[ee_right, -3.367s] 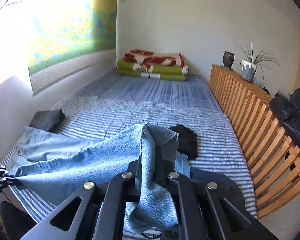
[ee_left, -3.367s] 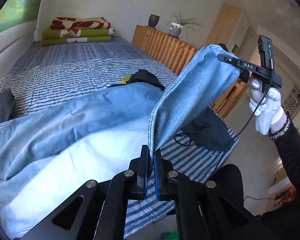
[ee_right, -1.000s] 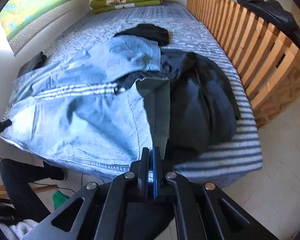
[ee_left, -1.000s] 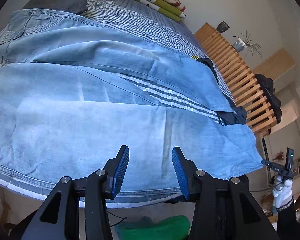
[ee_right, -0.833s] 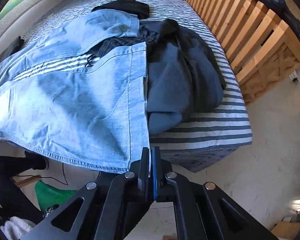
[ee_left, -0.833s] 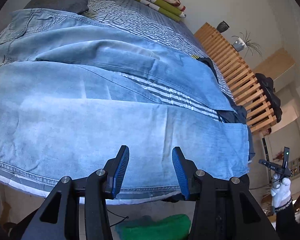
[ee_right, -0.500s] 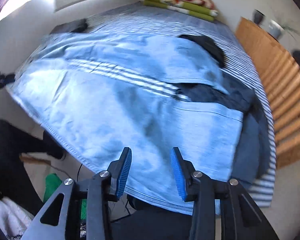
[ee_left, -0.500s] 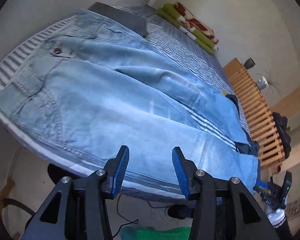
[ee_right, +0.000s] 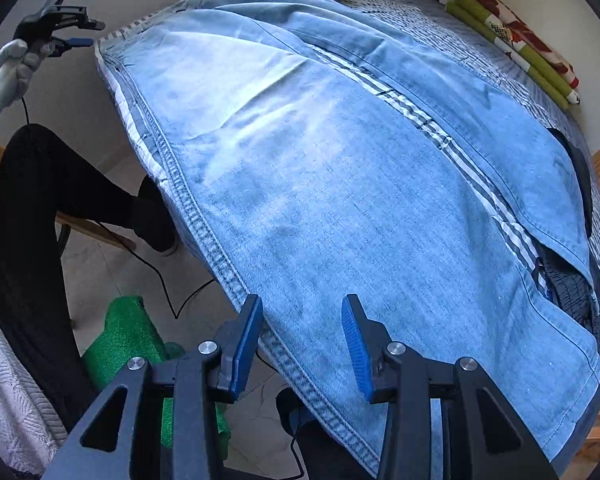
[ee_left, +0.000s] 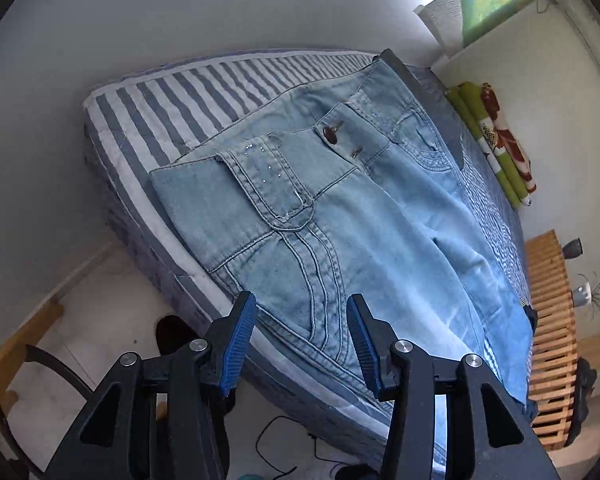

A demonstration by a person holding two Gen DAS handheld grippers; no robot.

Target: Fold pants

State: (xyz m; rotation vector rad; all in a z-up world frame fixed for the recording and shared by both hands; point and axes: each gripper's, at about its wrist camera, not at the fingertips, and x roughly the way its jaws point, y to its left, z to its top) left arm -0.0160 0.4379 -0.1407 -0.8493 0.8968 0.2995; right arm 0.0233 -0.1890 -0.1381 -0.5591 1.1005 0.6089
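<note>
Both grippers let go since earlier: jeans (ee_right: 340, 184) lie flat on bed (ee_left: 172, 92); left gripper (ee_left: 300, 340) and right gripper (ee_right: 302, 344) half-open, empty; right's jaws just opened.

Black gripper (ee_right: 302, 340) arms, blue ribbed pads (ee_right: 246, 340), silver screws (ee_right: 207, 347).

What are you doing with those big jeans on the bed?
A person holding a gripper in each hand is folding the jeans. They lie spread flat on the striped bed, legs side by side, not yet folded. The left gripper is open above the waist end. The right gripper has just been opening and is empty, above the near leg. Neither one holds any cloth.
</note>
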